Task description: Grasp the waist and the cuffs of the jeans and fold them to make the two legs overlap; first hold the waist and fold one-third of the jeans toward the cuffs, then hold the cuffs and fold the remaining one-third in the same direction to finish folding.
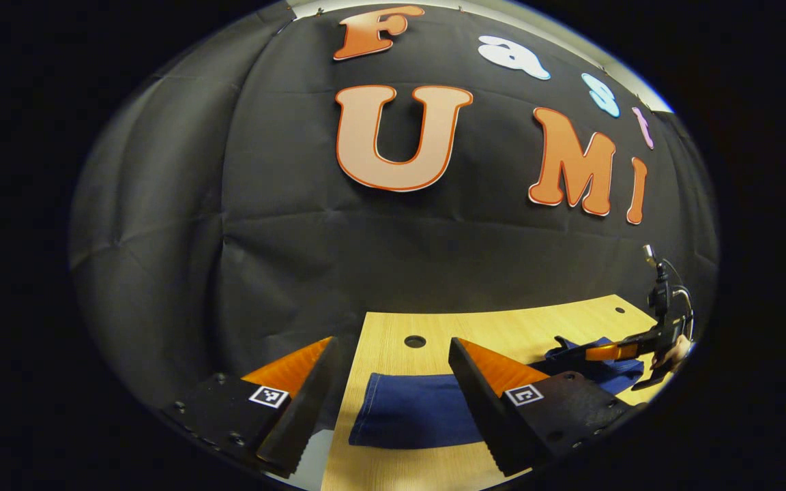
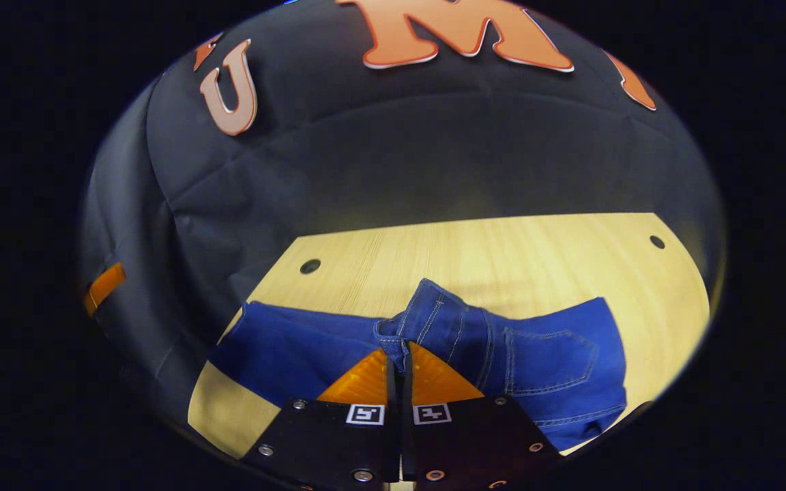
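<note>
Blue jeans (image 2: 543, 361) lie across the wooden table (image 2: 502, 252), back pocket up, with a fold of cloth raised in the middle. My right gripper (image 2: 398, 351) is shut, its tips pinching a stitched edge of the jeans near that raised fold. In the left gripper view, one flat end of the jeans (image 1: 413, 416) lies just beyond and below my left gripper (image 1: 393, 344), which stands open above the table's left end, holding nothing. Farther right in that view, the right gripper (image 1: 611, 351) and the hand holding it (image 1: 673, 354) sit on the bunched cloth.
The table has small round holes (image 1: 415, 341) near its back corners (image 2: 310, 266) (image 2: 656, 241). The black cloth wall (image 1: 366, 259) stands close behind the table. Bare wood shows behind the jeans. A finger of the left gripper (image 2: 103, 286) shows at the far left.
</note>
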